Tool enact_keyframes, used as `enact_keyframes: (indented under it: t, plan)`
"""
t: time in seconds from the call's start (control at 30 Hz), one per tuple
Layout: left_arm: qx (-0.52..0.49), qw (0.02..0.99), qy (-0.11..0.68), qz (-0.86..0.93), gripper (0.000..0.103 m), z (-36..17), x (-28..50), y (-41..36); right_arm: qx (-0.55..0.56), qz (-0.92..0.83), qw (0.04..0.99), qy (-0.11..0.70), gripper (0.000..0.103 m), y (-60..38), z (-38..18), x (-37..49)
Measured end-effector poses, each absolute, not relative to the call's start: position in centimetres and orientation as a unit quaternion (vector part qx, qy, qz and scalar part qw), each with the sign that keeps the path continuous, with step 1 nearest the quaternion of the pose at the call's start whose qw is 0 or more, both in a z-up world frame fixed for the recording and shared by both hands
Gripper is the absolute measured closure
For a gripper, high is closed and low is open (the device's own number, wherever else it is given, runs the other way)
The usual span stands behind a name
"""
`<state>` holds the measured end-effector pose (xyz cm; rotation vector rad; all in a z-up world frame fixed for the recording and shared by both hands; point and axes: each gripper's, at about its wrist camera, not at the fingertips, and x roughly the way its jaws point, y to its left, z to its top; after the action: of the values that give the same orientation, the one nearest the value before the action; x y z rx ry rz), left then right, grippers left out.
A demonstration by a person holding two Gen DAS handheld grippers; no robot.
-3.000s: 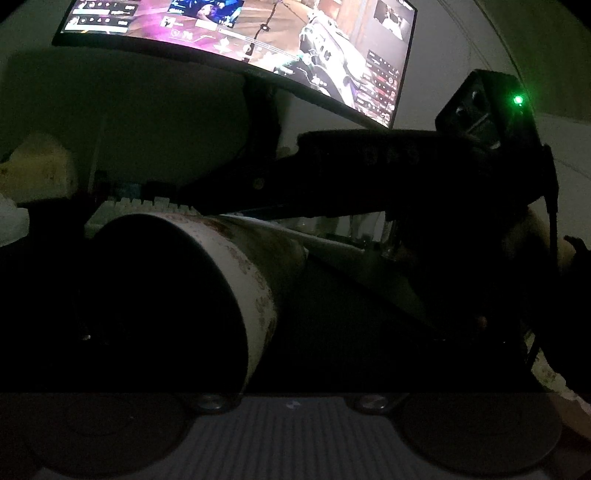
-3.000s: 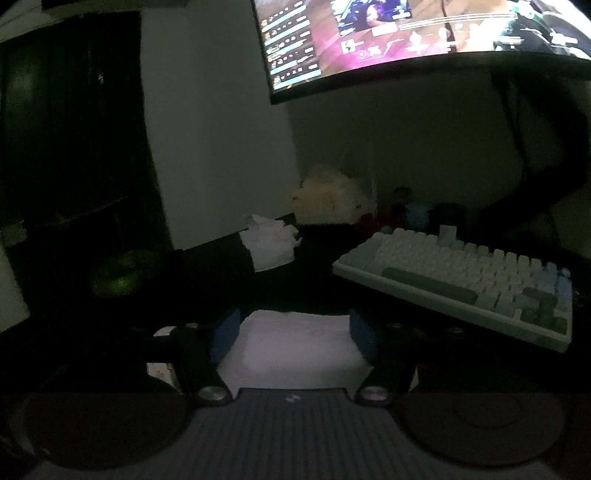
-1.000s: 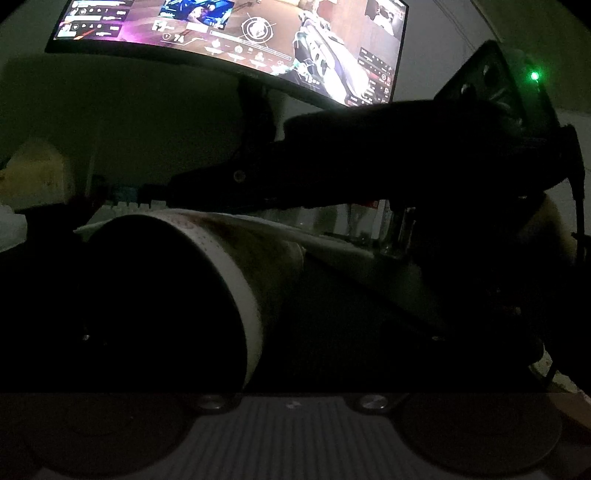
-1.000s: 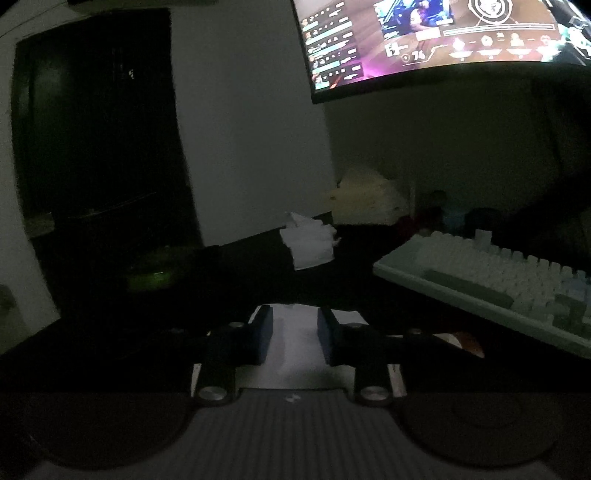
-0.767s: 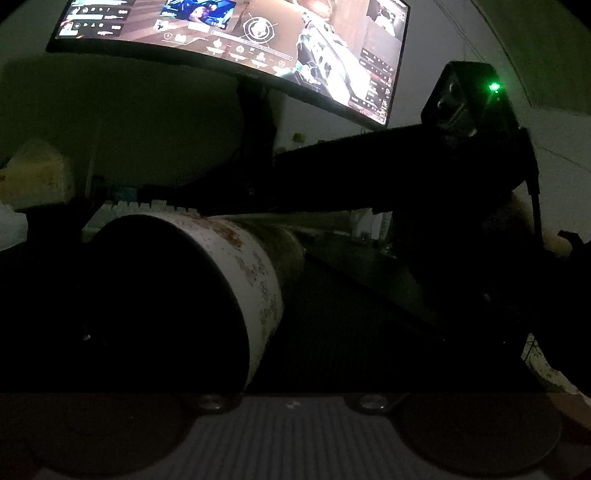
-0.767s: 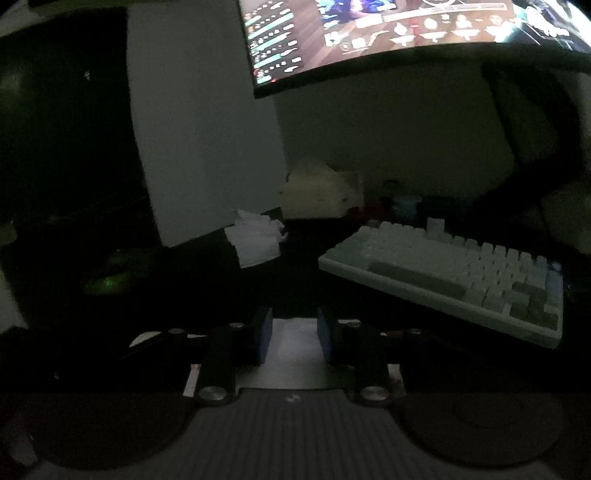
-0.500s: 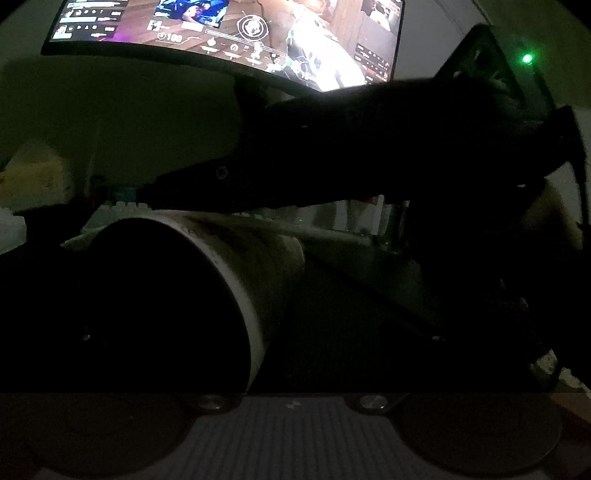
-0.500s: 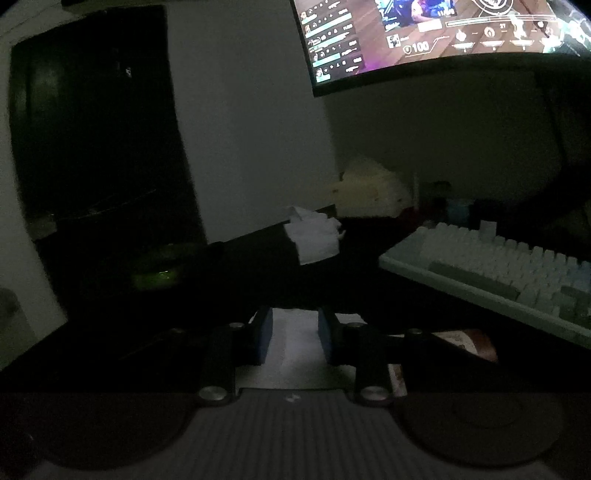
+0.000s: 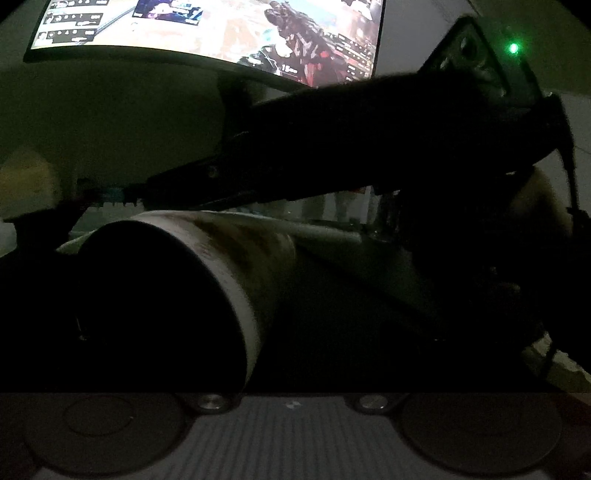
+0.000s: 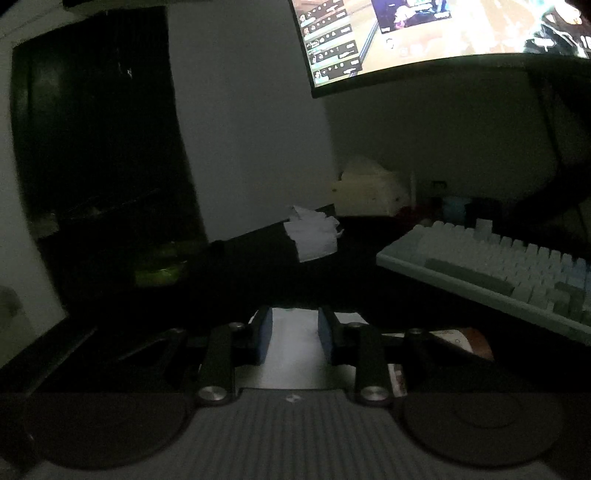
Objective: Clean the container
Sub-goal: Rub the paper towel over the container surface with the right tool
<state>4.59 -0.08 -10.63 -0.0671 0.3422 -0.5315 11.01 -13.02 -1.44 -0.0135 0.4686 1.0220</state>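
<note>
Dim light from a curved monitor (image 10: pixel 443 33) lay over the dark desk (image 10: pixel 258 280), and little else lit the room. I held a pair of tongs in each hand. My right tongs (image 10: pixel 295 334) had their blue pads (image 10: pixel 265 334) drawn in to a narrow gap and pinched on a folded white tissue (image 10: pixel 295 343), which filled the space between them and ran back toward the tongs' body. Ahead of those pads and a little to the right a crumpled tissue (image 10: pixel 314 236) lay on the desk, and farther right a pale keyboard (image 10: pixel 498 266) ran off at a slant; just beside the right finger a scrap of printed wrapper (image 10: pixel 458 341) showed, too dark to read. Behind the crumpled tissue a cream-coloured lump (image 10: pixel 369 195) sat against the wall. Seen from my left tongs, the container (image 9: pixel 236 258), a pale cup with brown stains along its side, lay on its side with its dark mouth (image 9: pixel 155 306) turned toward the camera, close in on the left of the view. I could not make out the left tongs' fingers in the gloom, so I could not tell how far they stood apart or whether they gripped the cup. Above the cup's mouth the right tongs (image 9: pixel 177 181) reached across as a black shape, a green lamp (image 9: pixel 512 48) glowing on their body
</note>
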Motion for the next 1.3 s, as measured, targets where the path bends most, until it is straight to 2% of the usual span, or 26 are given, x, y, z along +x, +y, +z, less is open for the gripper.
enact_keyframes:
  t: [0.17, 0.47, 0.73, 0.9, 1.17, 1.3]
  plan:
    - [-0.033, 0.947, 0.173, -0.267, 0.0, -10.5, 4.2, -0.3, -0.011, 0.395, 0.89, 0.227, 0.072, -14.1, -1.9, 13.0]
    - [-0.034, 0.946, 0.177, -0.271, 0.0, -10.4, 4.5, -0.2, -0.01, 0.465, 0.858, 0.219, 0.072, -12.0, -1.8, 10.7]
    - [-0.037, 0.946, 0.177, -0.269, 0.0, -10.4, 4.8, -0.2, -0.02, 0.393, 0.891, 0.225, 0.072, -13.2, -1.8, 12.2]
    - [-0.034, 0.946, 0.18, -0.269, 0.0, -10.3, 4.8, -0.3, -0.008, 0.481, 0.849, 0.216, 0.072, -12.0, -1.6, 9.8]
    - [-0.045, 0.939, 0.194, -0.28, 0.0, -9.8, 4.9, 0.1, -0.016, 0.386, 0.895, 0.224, 0.072, -14.3, -2.1, 13.1]
    - [-0.054, 0.937, 0.202, -0.28, 0.0, -9.5, 4.9, 0.1, -0.018, 0.435, 0.874, 0.215, 0.072, -12.7, -1.9, 11.0]
